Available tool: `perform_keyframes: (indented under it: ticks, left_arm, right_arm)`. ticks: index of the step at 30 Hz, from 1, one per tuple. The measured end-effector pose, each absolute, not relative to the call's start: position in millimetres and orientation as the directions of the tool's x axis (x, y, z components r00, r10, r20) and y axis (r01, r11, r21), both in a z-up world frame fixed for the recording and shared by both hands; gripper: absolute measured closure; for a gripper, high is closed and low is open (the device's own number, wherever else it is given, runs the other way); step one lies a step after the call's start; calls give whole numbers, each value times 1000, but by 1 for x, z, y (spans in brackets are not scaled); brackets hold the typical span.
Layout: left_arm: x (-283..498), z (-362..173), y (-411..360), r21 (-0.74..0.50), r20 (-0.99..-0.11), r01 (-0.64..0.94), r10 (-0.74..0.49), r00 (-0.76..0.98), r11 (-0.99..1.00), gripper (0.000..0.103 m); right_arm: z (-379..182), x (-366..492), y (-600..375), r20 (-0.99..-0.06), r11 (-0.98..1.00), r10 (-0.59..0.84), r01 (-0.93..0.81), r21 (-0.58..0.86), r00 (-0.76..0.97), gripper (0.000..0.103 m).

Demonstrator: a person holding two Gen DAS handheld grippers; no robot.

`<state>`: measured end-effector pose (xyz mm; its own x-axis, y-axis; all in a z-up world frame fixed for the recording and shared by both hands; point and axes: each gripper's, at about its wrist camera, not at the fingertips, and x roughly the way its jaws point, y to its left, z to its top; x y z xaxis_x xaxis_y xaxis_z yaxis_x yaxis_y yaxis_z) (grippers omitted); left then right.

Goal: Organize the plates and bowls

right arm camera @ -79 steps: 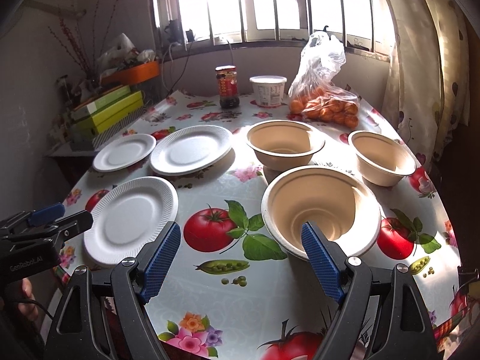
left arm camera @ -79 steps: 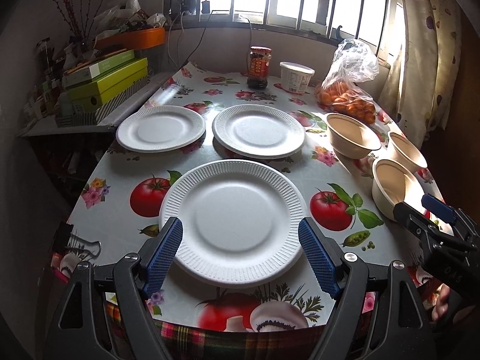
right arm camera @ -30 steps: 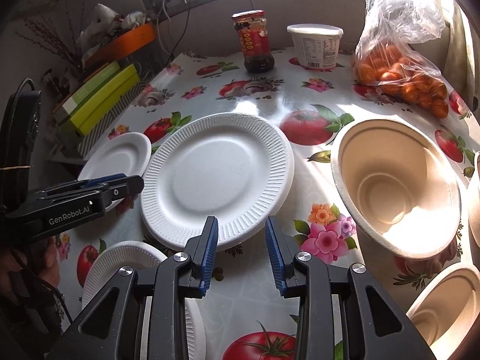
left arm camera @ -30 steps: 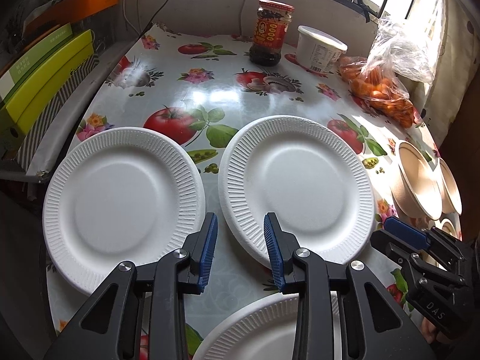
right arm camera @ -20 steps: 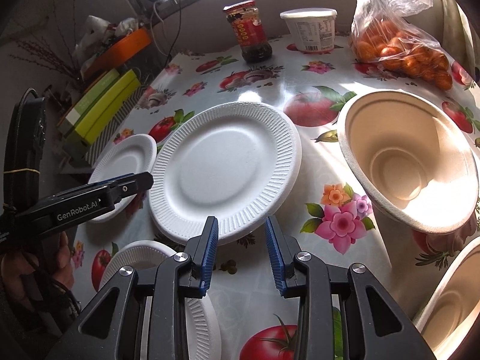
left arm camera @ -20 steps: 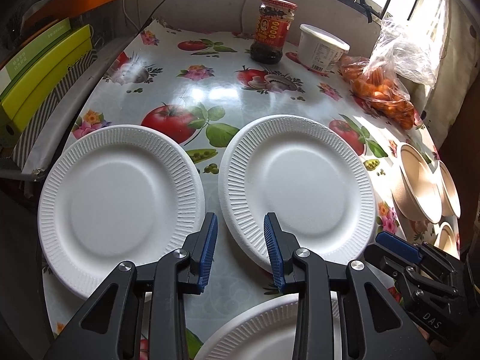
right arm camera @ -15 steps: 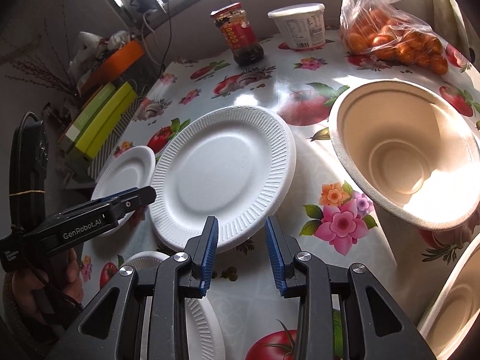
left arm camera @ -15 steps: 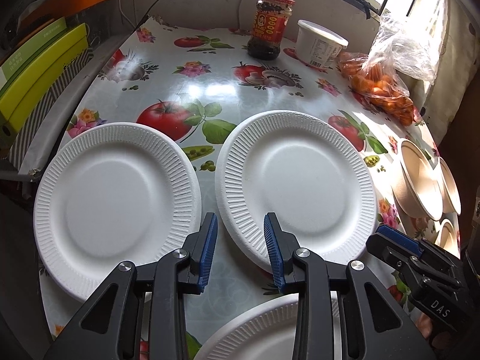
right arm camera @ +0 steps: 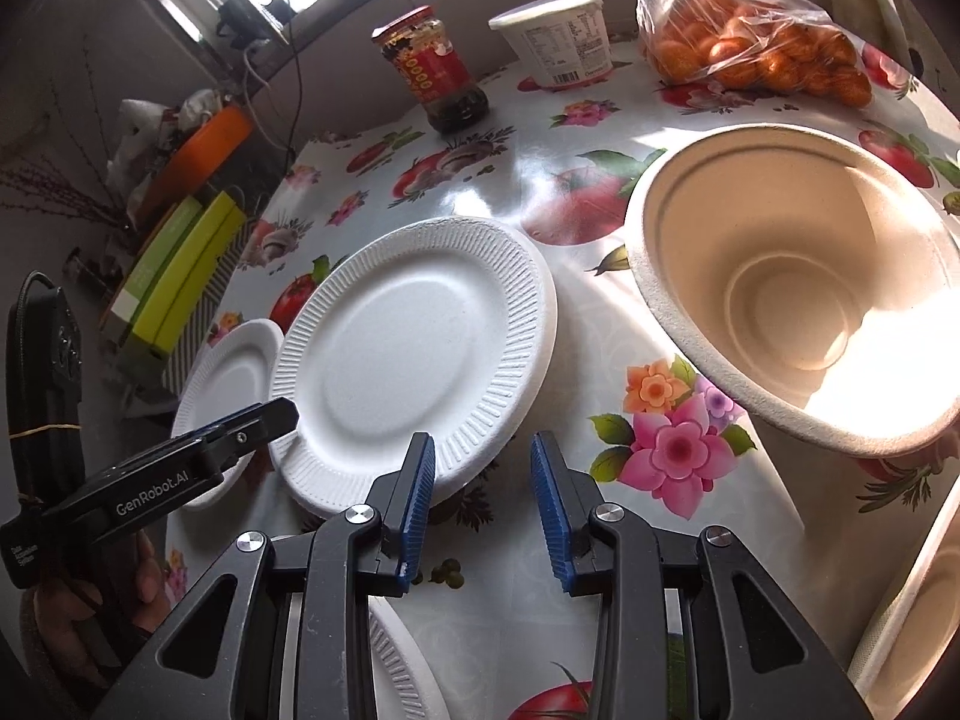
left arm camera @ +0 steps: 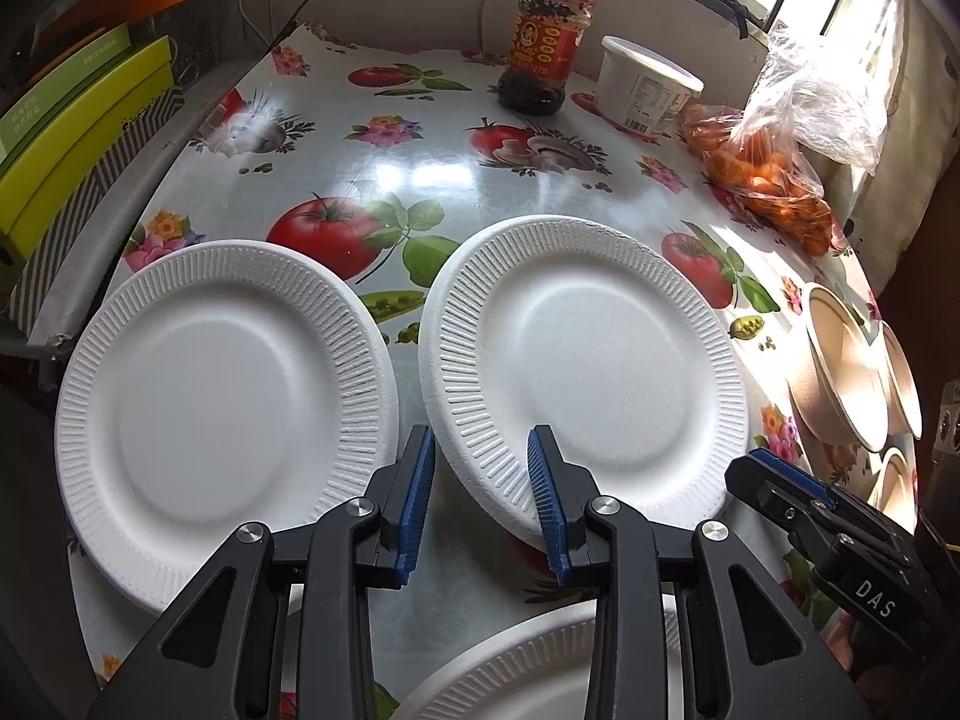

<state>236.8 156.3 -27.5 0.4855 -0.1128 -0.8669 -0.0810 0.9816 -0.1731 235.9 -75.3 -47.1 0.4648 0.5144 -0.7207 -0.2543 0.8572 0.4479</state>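
Note:
Three white paper plates lie on the table. In the left wrist view the left plate (left arm camera: 222, 402) and the middle plate (left arm camera: 588, 360) lie side by side, and a third plate (left arm camera: 522, 666) is under my left gripper (left arm camera: 483, 501). That gripper is open, its jaws astride the near rim of the middle plate. My right gripper (right arm camera: 480, 504) is open and empty, just right of the middle plate's (right arm camera: 408, 354) near edge. A beige bowl (right arm camera: 798, 282) sits to its right; two more bowls (left arm camera: 840, 372) are at the table's right.
A red sauce jar (left arm camera: 543, 45), a white tub (left arm camera: 645, 87) and a bag of oranges (left arm camera: 774, 174) stand at the back of the table. Green boxes (left arm camera: 72, 138) sit on a shelf to the left. The tablecloth (left arm camera: 390, 180) is glossy and printed with vegetables.
Both grippers have moved forward from the table's front edge, and their jaws have narrowed. In the last second my left gripper has crept onto the middle plate's rim.

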Motion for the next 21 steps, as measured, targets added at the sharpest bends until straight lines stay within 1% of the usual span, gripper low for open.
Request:
perform_keyframes:
  ticks: [5, 9, 11, 12, 13, 14, 15, 21]
  left_arm:
    - [238, -28, 152, -177, -868, -73, -121, 481, 982, 69]
    - [237, -28, 147, -169, -869, -66, -117, 481, 983, 69]
    - [236, -28, 146, -164, -869, -63, -114, 481, 984, 69]
    - [236, -28, 146, -162, -869, -65, -111, 482, 985, 71]
    - [237, -28, 146, -165, -868, -68, -112, 484, 984, 73]
    - [237, -28, 147, -171, -867, -72, -115, 485, 983, 77]
    - [237, -29, 148, -178, -866, -75, -120, 486, 981, 79]
    - [236, -30, 147, -164, -867, -78, -106, 488, 983, 80]
  right_arm:
    - [-50, 240, -77, -705, 840, 539, -235, 489, 461, 70]
    - [-51, 240, -79, -704, 846, 528, -219, 486, 475, 70]
    - [-51, 241, -82, -704, 847, 524, -205, 490, 479, 75]
    - [-52, 241, -84, -706, 849, 520, -194, 492, 481, 81]
    - [-53, 242, -86, -709, 849, 517, -183, 496, 480, 83]
    - [-54, 242, -89, -705, 847, 519, -177, 501, 484, 83]
    - [-54, 241, -90, -704, 847, 518, -175, 503, 486, 83]
    - [-53, 240, -92, -704, 847, 519, -180, 500, 485, 84]
